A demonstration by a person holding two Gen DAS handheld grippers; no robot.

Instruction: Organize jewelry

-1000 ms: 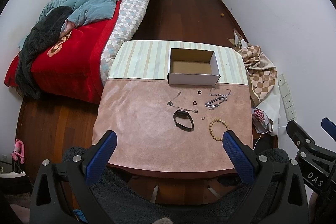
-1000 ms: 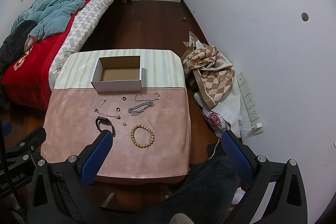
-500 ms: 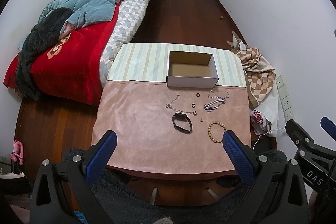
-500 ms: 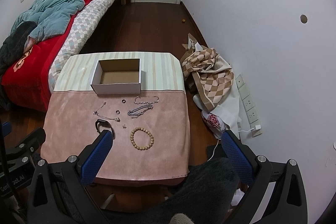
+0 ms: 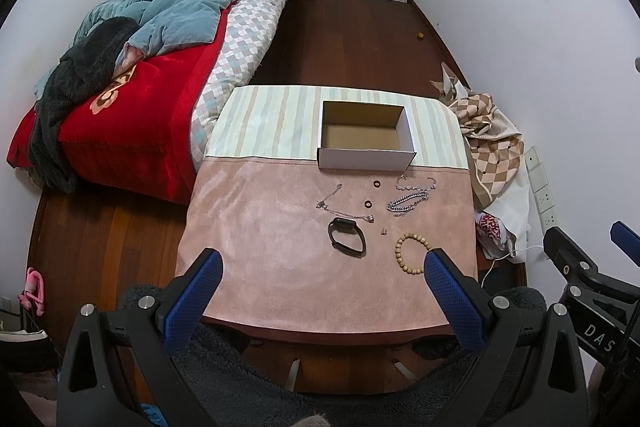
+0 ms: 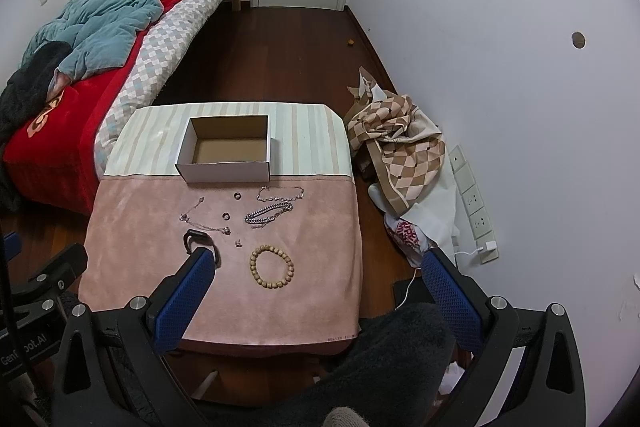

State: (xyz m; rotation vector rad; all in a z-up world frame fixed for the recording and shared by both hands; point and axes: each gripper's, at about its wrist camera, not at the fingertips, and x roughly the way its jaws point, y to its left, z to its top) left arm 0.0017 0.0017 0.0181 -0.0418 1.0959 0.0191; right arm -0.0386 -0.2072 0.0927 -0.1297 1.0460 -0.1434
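An open white cardboard box (image 5: 366, 159) (image 6: 224, 171) stands empty at the back of a small table covered in pink cloth (image 5: 260, 247) (image 6: 140, 239). In front of it lie a black band (image 5: 346, 236), a wooden bead bracelet (image 5: 409, 259) (image 6: 271, 267), a heavy silver chain (image 5: 407, 202) (image 6: 268, 213), thin silver chains (image 5: 333, 195) (image 6: 280, 193) and two small dark rings (image 5: 368, 204) (image 6: 237, 195). My left gripper (image 5: 322, 269) and right gripper (image 6: 316, 269) are both open and empty, held high above the table's near edge.
A bed with a red cover and blue quilt (image 5: 132, 67) stands to the left of the table. Checkered cloth (image 6: 400, 147) lies heaped on the floor on the right by the wall sockets (image 6: 474, 203). A dark fleece sleeve (image 5: 320, 379) is below the grippers.
Both views have tilted up slightly, so the table sits lower and smaller in frame. The jewelry and box have not moved. Both grippers stay open.
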